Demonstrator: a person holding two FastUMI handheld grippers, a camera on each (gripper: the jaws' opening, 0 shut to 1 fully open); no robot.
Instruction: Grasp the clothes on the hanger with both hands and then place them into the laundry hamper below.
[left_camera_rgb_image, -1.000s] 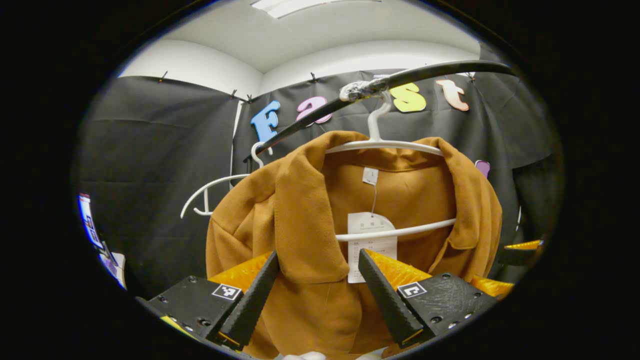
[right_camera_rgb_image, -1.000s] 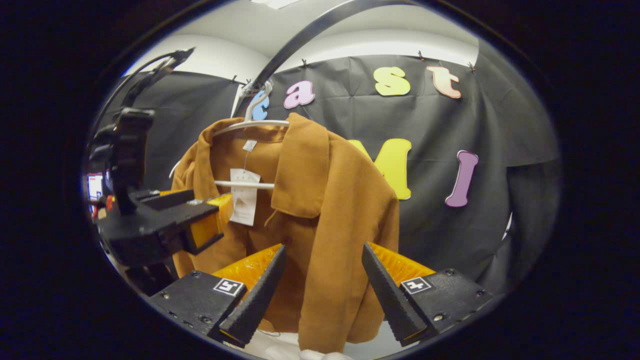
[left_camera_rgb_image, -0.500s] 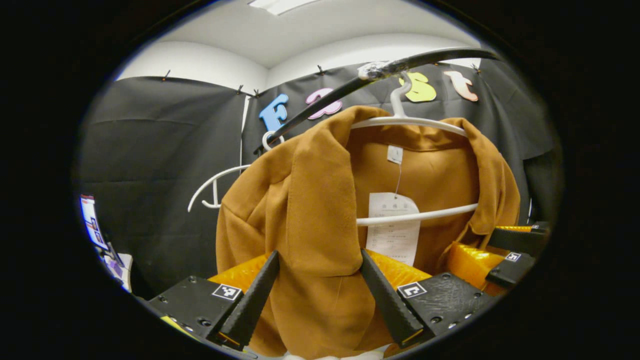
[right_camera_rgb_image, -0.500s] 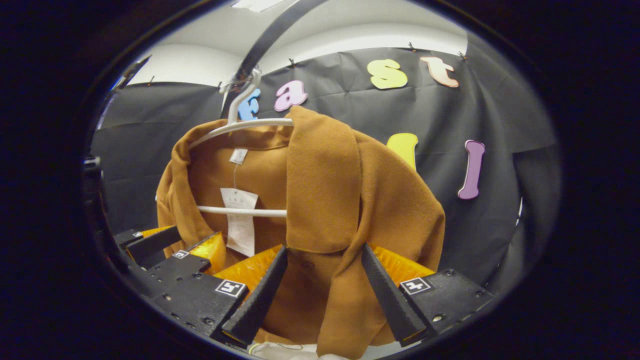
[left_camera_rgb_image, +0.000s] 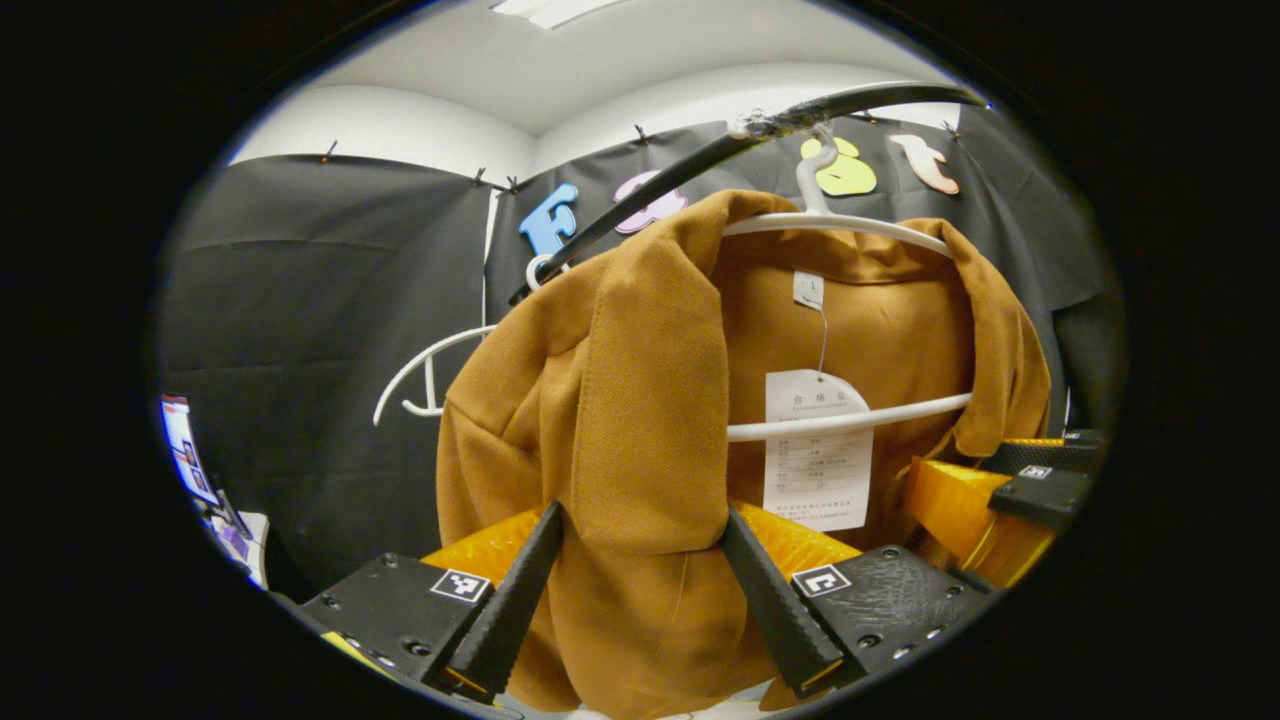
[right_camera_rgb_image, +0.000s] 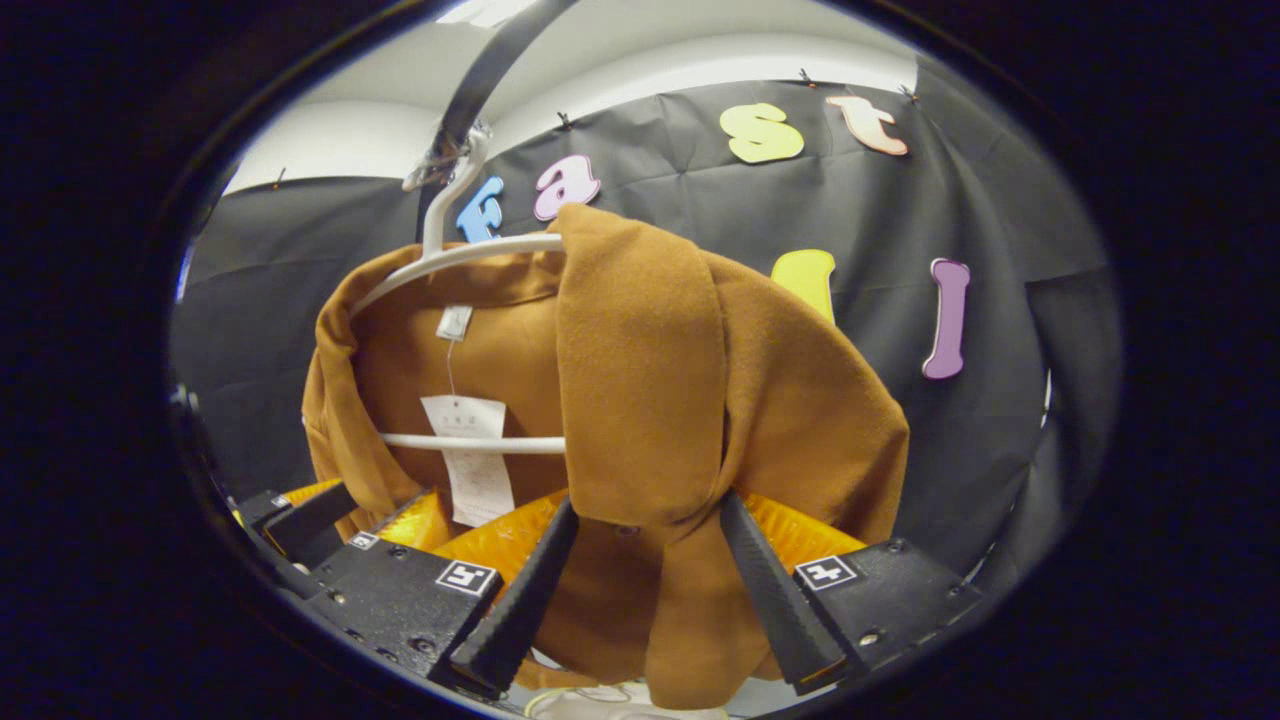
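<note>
coat (left_camera_rgb_image: 640, 400) on white hanger (left_camera_rgb_image: 850, 425) | left gripper (left_camera_rgb_image: 640, 590) fingers spread, lapel between | right gripper (right_camera_rgb_image: 645, 590) fingers spread, other lapel between

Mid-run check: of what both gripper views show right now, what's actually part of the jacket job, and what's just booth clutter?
Part of the job:
- brown jacket, hanging
- white hanger carrying it
- left gripper, open, straddling one lapel
- right gripper, open, straddling the other lapel

Just there:
- empty white hanger behind the jacket
- black rail
- paper tag inside the jacket
</note>
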